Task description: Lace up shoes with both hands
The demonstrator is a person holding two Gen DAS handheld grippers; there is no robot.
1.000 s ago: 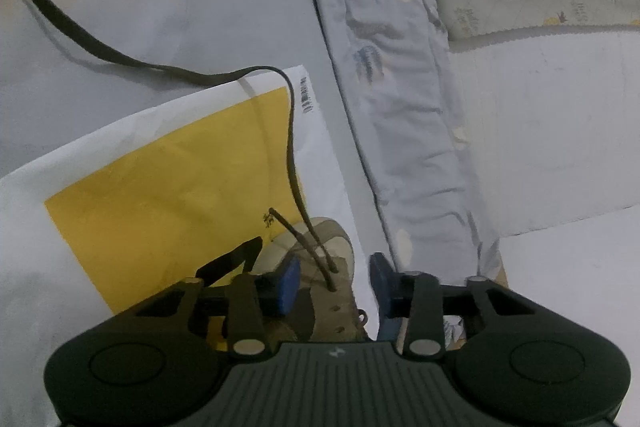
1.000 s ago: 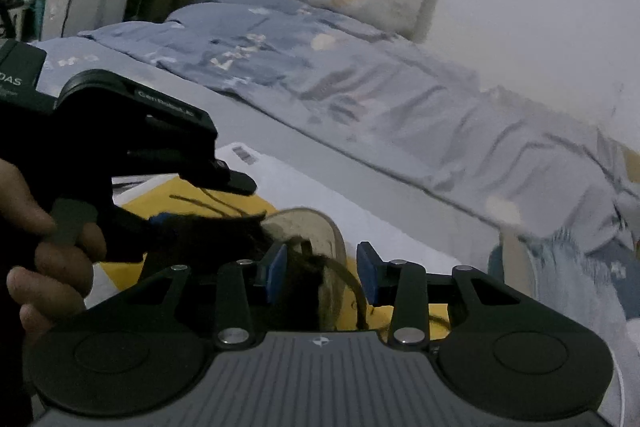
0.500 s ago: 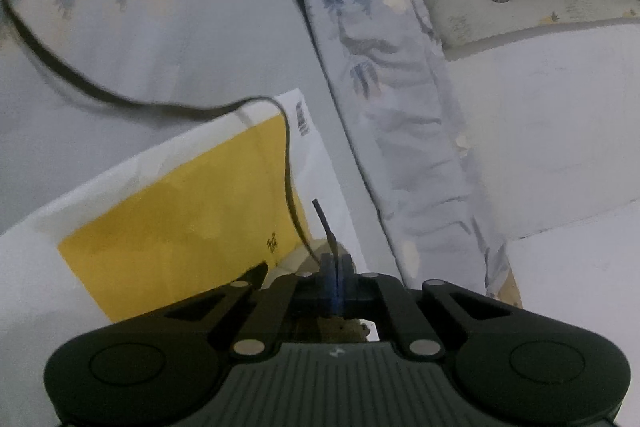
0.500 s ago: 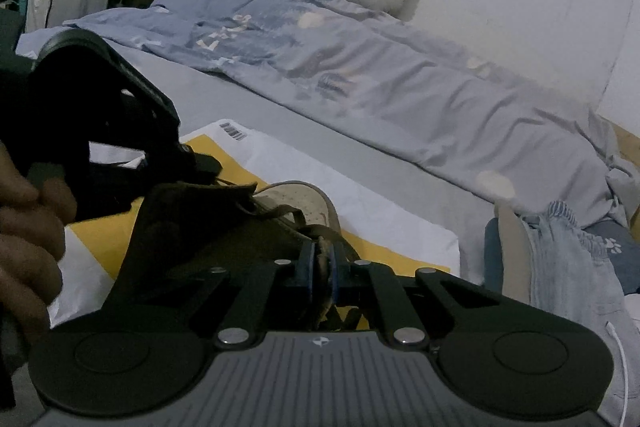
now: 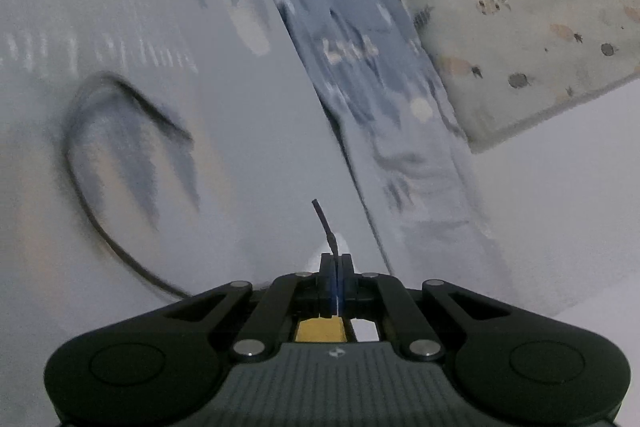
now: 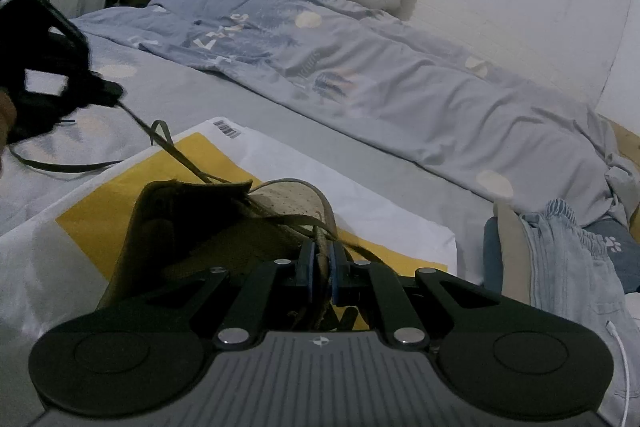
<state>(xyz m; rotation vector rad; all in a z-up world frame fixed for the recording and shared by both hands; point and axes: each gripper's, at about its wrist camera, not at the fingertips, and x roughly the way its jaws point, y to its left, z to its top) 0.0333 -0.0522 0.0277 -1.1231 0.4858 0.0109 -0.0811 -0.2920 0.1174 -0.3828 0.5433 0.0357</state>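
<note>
left gripper [image 5: 336,263] pinches the lace [image 5: 325,223] tip, pulled taut from the shoe [image 6: 224,223]; right gripper [image 6: 322,259] clamps the shoe's edge.

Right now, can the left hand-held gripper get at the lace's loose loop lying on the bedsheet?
Probably not yet: the left hand-held gripper is shut on the lace tip. The loop lies unobstructed on the bedsheet, but taking it means releasing first.

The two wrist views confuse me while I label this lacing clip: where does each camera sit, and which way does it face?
Left wrist: on the left gripper, shut on the lace tip, facing the bedsheet and pillow.
Right wrist: on the right gripper, clamping the shoe, facing across the bed; a hand shows.
Shared: the lace, quilt, pillow.
</note>
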